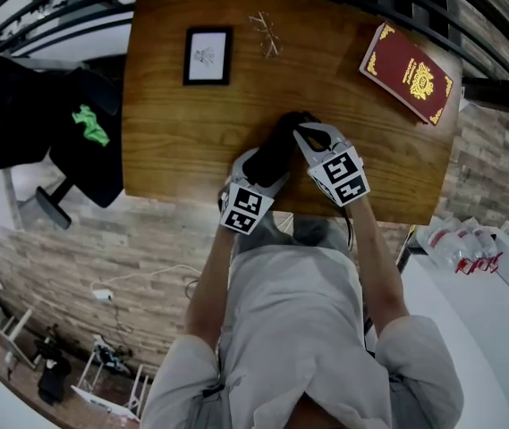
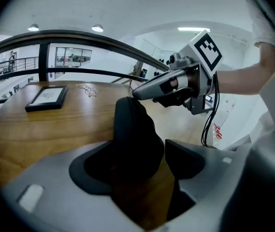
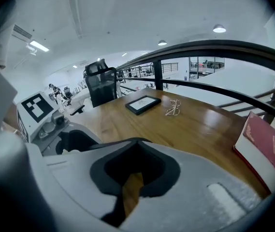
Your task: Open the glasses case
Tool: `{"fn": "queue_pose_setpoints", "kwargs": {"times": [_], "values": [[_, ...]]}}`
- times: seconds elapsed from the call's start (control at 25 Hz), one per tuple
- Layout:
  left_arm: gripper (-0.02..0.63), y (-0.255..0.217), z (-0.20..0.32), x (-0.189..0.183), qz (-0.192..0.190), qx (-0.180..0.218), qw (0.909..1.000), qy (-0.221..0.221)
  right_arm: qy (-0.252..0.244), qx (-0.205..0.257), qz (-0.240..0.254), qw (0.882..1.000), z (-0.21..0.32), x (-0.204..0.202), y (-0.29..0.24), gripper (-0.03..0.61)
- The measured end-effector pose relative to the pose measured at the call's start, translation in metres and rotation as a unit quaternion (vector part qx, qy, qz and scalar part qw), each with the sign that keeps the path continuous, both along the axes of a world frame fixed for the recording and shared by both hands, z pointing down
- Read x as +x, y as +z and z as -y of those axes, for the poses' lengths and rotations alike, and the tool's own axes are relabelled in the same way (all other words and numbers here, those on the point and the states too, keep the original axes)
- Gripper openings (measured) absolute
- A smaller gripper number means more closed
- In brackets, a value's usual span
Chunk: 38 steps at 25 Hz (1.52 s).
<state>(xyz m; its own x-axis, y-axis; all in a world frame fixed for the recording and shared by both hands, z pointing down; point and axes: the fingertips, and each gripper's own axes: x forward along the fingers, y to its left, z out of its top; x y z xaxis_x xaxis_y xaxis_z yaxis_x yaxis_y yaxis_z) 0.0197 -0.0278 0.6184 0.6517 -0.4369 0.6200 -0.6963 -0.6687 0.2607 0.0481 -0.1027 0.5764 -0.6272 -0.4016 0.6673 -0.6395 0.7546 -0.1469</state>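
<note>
A black glasses case (image 1: 272, 150) lies on the wooden table (image 1: 165, 141) near its front edge. My left gripper (image 1: 258, 172) straddles its near end. In the left gripper view the case (image 2: 135, 139) rests against the left pad (image 2: 86, 168), while a strip of wood shows between it and the right pad, so my left gripper (image 2: 137, 153) is open. My right gripper (image 1: 301, 132) has its tips together at the case's far end (image 2: 136, 94) and holds nothing (image 3: 133, 170). Whether the lid is raised I cannot tell.
A framed picture (image 1: 207, 56) and thin wire glasses (image 1: 266, 34) lie at the table's far side. A red book (image 1: 408, 72) sits at the far right corner. A black chair (image 1: 84, 141) stands left of the table, with railings behind.
</note>
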Motion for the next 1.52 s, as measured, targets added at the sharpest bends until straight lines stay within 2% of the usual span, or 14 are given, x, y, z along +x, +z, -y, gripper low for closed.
{"fn": "queue_pose_setpoints", "kwargs": {"times": [0.24,0.44,0.6,0.92,0.96,1.0,1.08,1.36,1.52], "values": [[0.346,-0.033,0.018,-0.006,-0.016,0.035,0.9991,-0.017,-0.004,-0.005,-0.005,1.0,-0.003,0.001,0.002,0.005],[0.31,-0.049,0.035,-0.009,-0.008,0.06,0.9978,-0.025,-0.002,-0.006,-0.003,1.0,-0.003,0.002,0.002,0.005],[0.268,-0.045,0.042,-0.011,0.014,0.068,0.9972,-0.027,-0.001,-0.009,-0.003,1.0,-0.004,0.001,0.002,0.005],[0.273,-0.035,0.043,-0.012,0.03,0.05,0.9979,-0.029,-0.004,-0.007,-0.003,1.0,-0.005,0.002,0.002,0.005],[0.256,-0.031,0.043,-0.014,0.046,0.044,0.9975,-0.029,-0.006,-0.007,-0.006,1.0,-0.006,0.002,0.002,0.005],[0.181,-0.025,0.042,-0.015,0.064,0.04,0.9968,-0.028,-0.009,-0.006,-0.01,1.0,-0.007,0.0,0.002,0.005],[0.16,-0.015,0.04,-0.016,0.081,0.032,0.9959,-0.026,-0.016,-0.001,-0.02,1.0,-0.009,-0.004,0.001,0.003],[0.146,-0.011,0.041,-0.012,0.083,0.027,0.996,-0.019,-0.048,0.018,-0.01,0.999,-0.017,-0.028,-0.01,0.003],[0.141,-0.009,0.041,-0.01,0.083,0.021,0.9962,-0.021,-0.05,0.012,-0.028,0.998,-0.02,-0.028,-0.001,0.003]]}}
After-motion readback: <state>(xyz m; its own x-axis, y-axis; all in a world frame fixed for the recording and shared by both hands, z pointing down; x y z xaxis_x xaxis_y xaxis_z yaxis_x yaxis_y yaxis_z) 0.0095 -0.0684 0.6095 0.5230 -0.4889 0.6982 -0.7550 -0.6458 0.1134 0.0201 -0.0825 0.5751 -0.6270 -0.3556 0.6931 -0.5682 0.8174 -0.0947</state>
